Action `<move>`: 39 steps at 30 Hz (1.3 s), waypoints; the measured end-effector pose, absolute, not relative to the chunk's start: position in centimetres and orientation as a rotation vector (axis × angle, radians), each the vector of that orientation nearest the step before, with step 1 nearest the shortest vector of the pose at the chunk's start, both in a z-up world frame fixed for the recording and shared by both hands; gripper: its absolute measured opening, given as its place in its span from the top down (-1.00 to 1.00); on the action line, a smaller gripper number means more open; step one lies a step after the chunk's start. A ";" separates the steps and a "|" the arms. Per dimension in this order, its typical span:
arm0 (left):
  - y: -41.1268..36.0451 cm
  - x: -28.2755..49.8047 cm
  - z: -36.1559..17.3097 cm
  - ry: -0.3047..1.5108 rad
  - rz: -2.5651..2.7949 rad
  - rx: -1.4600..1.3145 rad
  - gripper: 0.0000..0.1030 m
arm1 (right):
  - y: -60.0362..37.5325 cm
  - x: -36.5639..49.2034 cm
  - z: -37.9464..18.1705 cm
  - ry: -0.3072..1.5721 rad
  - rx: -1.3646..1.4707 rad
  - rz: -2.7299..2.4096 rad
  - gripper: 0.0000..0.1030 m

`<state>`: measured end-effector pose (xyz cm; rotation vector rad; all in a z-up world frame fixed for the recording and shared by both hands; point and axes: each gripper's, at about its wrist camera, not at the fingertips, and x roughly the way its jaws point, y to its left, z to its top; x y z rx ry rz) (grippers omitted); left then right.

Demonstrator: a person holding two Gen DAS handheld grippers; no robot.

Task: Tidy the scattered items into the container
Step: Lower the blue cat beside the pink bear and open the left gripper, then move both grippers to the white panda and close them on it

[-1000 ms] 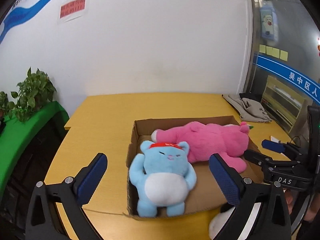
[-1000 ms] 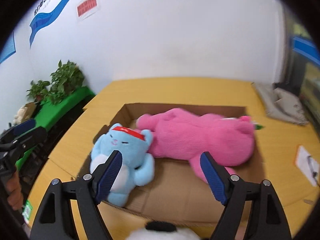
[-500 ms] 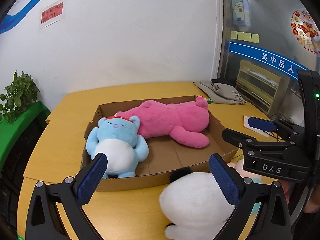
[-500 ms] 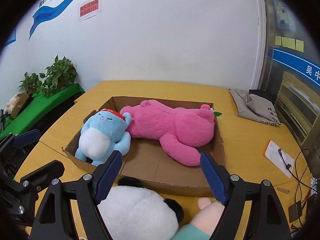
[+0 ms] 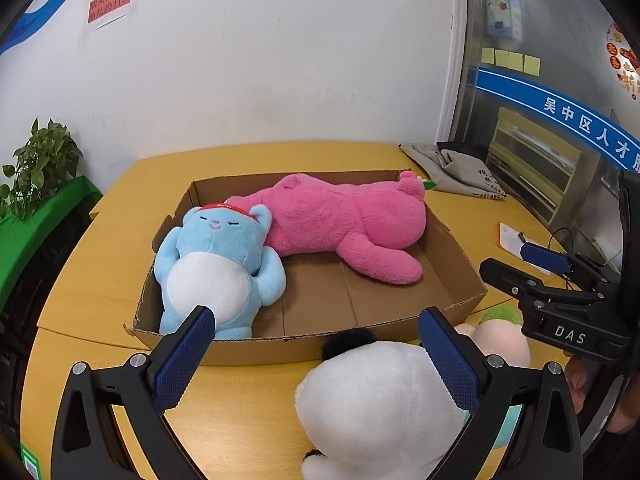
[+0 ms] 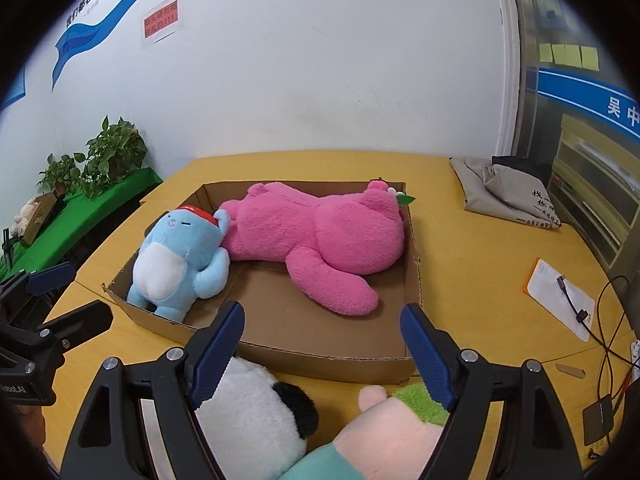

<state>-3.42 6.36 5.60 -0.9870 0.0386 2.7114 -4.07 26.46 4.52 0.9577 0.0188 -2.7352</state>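
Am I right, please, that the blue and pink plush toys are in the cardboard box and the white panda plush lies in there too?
Not quite: the blue plush and pink plush are in the cardboard box, but the white panda plush lies outside it on the table, before its near wall, as the right wrist view shows.

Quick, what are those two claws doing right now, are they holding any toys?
Left claw: open, holding nothing; the white panda plush lies just under it.
Right claw: open, holding nothing; it hangs above the peach plush.
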 end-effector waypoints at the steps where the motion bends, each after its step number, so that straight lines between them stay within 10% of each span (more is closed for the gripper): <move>1: 6.5 -3.5 5.5 0.042 2.706 -0.986 -0.99 | 26.7 -4.3 4.4 0.010 0.965 -2.734 -0.56; 25: 0.6 -4.8 -2.6 -0.171 2.421 -1.125 -0.99 | 20.4 -0.2 -2.0 0.249 1.097 -2.480 -0.55; 39: -1.9 -4.2 -2.9 -0.187 2.363 -1.115 -0.99 | 17.6 -1.3 -3.6 -0.054 1.056 -2.223 -0.55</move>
